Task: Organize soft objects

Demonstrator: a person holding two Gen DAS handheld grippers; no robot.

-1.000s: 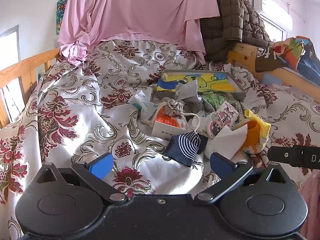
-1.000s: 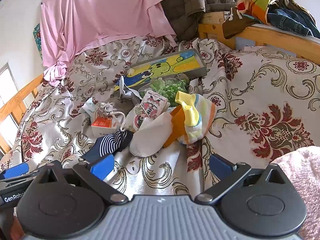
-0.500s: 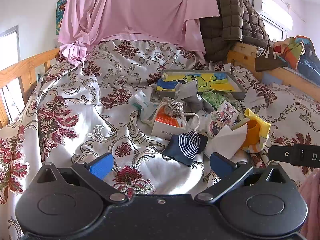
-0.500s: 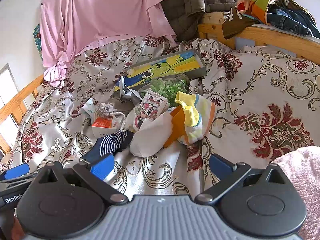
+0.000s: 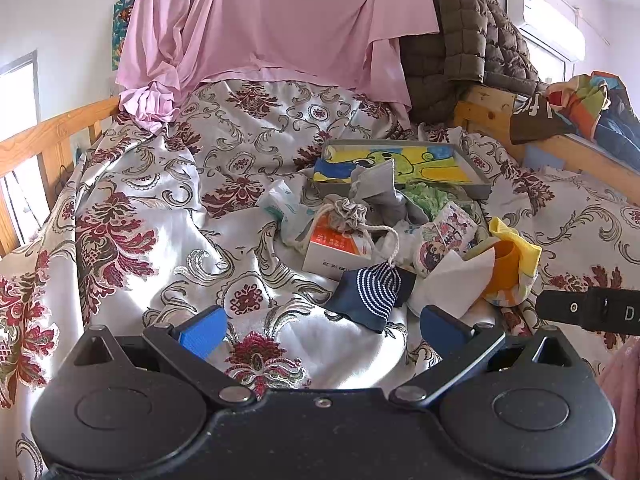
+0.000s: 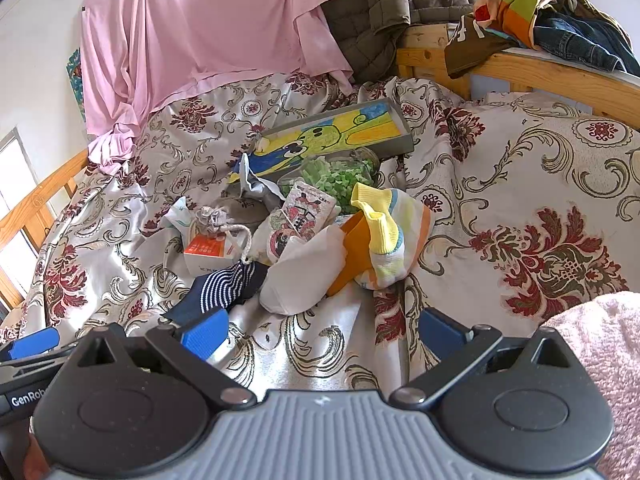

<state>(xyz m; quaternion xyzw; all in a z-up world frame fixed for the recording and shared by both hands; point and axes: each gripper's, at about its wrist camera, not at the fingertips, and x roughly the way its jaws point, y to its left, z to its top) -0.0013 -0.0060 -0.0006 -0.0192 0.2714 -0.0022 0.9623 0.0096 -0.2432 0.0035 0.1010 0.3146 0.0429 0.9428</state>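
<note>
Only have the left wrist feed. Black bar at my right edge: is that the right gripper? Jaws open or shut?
Observer: Yes. The right wrist view shows the right gripper with its jaws wide open and nothing between them.
Operator: What's straight ahead of it?
Observer: The white cloth item is nearest, between the navy striped sock and the yellow-cuffed sock.
Operator: Anything on its right side?
Observer: A pink fluffy cloth fills the lower right corner, lying on the bedspread.
</note>
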